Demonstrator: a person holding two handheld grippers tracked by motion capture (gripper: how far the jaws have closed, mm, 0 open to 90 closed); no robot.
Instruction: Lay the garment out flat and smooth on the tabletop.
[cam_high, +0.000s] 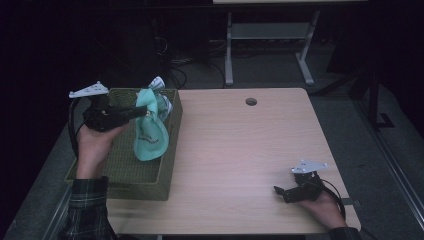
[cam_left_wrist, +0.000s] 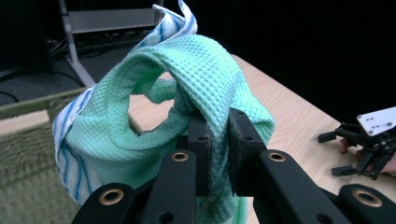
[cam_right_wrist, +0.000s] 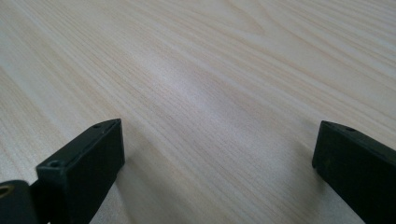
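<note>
My left tool (cam_left_wrist: 217, 140) is clamped on a soft mint-green waffle-weave cloth (cam_high: 149, 131), hanging limp over the green woven basket (cam_high: 120, 186); I'd judge it light, best pinched at a fold. My right tool (cam_high: 281, 192) rests spread apart on the desk (cam_high: 240, 150).

Waffle-weave green cloth (cam_left_wrist: 205, 79), woven basket (cam_high: 125, 172)

striped cloth (cam_left_wrist: 70, 135) mostly hidden behind green towel (cam_left_wrist: 205, 79), basket (cam_high: 145, 180) interior partly covered

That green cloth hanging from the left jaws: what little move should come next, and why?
Probably carry it sideways to the bare table. The left gripper is shut on the green cloth, which hangs above the woven basket with a striped cloth clinging behind it; the right gripper waits open.
</note>
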